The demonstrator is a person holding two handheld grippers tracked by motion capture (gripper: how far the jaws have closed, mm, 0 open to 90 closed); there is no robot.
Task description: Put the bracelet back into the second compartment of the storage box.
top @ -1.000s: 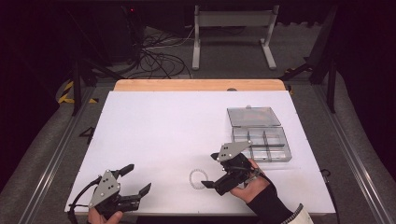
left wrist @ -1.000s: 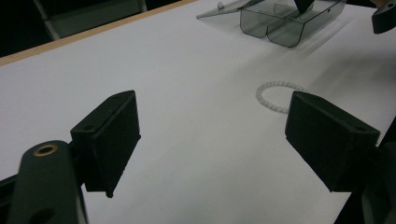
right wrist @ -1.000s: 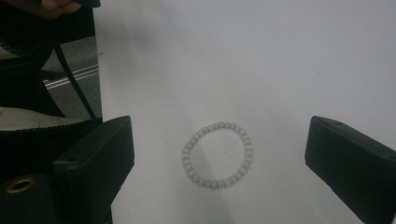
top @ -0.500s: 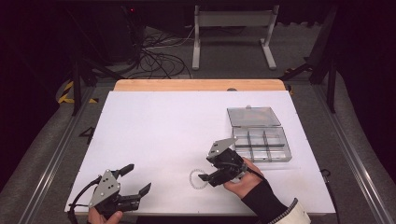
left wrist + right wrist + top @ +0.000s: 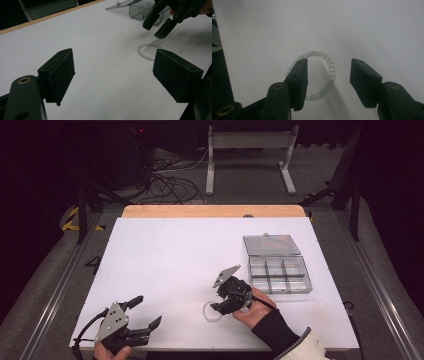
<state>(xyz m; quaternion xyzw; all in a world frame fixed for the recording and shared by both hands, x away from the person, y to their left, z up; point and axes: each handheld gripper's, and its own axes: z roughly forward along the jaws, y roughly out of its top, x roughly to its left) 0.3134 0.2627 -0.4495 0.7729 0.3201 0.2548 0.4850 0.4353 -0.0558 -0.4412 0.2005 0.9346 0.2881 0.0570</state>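
While the right gripper (image 5: 216, 308) hangs low over the white table (image 5: 165, 265), its jaws have just been closing and now stand half apart, released, above a pale bead bracelet (image 5: 210, 311) lying flat near the table's front edge. Seen from the right gripper view, one jaw sits over the bracelet's (image 5: 322, 75) left side and the other just outside its right side (whether either pad touches a bead cannot be told). Off to the right, well apart, a clear compartment box (image 5: 280, 275) rests with its lid open. At the front left corner, the left gripper (image 5: 142, 320) is wide open and holds nothing.
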